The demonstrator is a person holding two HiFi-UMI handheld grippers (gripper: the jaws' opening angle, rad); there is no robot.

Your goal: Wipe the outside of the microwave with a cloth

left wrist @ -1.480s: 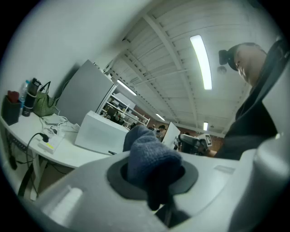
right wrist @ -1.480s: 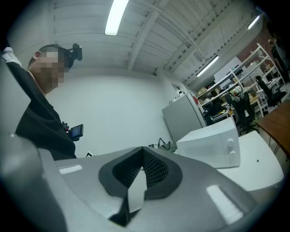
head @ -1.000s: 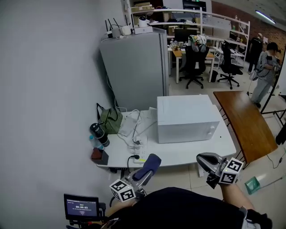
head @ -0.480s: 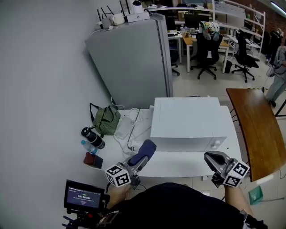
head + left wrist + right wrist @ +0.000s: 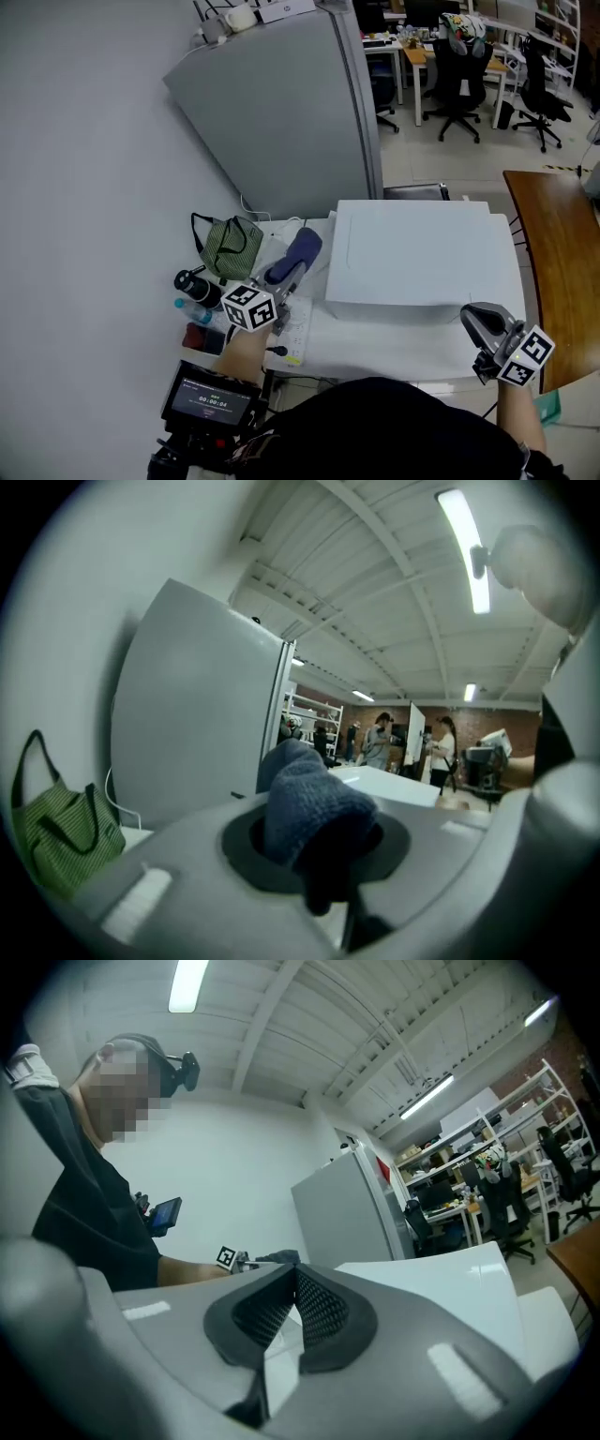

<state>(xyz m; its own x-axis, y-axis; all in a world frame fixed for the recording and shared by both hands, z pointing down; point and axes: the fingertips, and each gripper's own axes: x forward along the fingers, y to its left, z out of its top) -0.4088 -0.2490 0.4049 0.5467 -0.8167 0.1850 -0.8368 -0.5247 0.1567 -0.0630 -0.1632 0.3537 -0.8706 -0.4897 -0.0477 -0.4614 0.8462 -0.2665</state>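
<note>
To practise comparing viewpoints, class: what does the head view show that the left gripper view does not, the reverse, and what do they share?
Only the head view shows the small screen and the dark bottle. Only the left gripper view shows ceiling lights and people standing far off. Both show the blue cloth held in the left gripper, the green bag, the grey cabinet and the white microwave.

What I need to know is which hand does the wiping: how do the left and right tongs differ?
The left gripper's tongs are shut on a blue cloth; the right gripper's tongs are shut on nothing. In the head view, the left gripper is beside the microwave's left side and the right gripper is near its front right corner. Both are grey and carry a marker cube.
</note>
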